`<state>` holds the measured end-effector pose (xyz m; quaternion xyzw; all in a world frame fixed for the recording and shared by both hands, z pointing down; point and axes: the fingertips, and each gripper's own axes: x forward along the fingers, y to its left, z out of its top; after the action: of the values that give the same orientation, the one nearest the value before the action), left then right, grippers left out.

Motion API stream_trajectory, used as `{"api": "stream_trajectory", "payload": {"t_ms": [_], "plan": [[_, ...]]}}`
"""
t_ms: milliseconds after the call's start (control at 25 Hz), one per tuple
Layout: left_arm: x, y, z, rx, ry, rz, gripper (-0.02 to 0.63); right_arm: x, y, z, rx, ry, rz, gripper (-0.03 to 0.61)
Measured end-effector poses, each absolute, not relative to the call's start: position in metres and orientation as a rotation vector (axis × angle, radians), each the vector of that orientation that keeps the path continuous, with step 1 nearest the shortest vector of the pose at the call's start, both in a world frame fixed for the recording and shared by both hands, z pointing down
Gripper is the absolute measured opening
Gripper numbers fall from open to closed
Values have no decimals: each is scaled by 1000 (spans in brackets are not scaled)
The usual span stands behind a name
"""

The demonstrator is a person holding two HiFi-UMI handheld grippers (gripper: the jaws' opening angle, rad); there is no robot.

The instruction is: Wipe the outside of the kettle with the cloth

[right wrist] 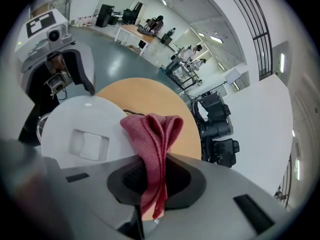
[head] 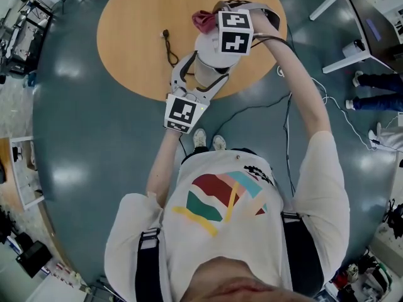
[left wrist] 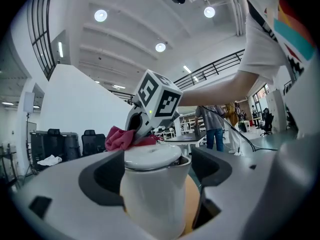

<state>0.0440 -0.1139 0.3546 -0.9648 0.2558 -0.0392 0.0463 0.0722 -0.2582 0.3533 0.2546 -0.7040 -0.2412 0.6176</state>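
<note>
A white kettle (head: 211, 58) stands upright on the round wooden table (head: 132, 30). My left gripper (head: 201, 74) reaches in from the near side, its jaws pressed against both flanks of the kettle body (left wrist: 155, 189), so it is shut on it. My right gripper (head: 213, 19) comes over the top from the right and is shut on a red cloth (head: 203, 21). The cloth (right wrist: 152, 139) is bunched between the jaws and rests at the far edge of the kettle lid (right wrist: 82, 134). In the left gripper view the cloth (left wrist: 120, 138) shows behind the lid, under my right gripper (left wrist: 136, 129).
A black cord (head: 169, 46) lies on the table left of the kettle. Cables (head: 264, 106) trail over the blue-grey floor. A white desk (head: 352, 49) and a person's legs (head: 378, 80) are at the upper right. Black chairs (right wrist: 217, 129) stand beyond the table.
</note>
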Motion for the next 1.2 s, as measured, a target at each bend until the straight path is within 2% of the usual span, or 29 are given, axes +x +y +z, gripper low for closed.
{"api": "stream_trajectory", "payload": {"t_ms": [600, 1200], "plan": [[37, -107, 357, -2949, 800, -123, 446, 38, -146, 358, 440, -1618, -573, 46], [-25, -85, 378, -3012, 911, -147, 446, 16, -69, 363, 398, -1639, -511, 47]]}}
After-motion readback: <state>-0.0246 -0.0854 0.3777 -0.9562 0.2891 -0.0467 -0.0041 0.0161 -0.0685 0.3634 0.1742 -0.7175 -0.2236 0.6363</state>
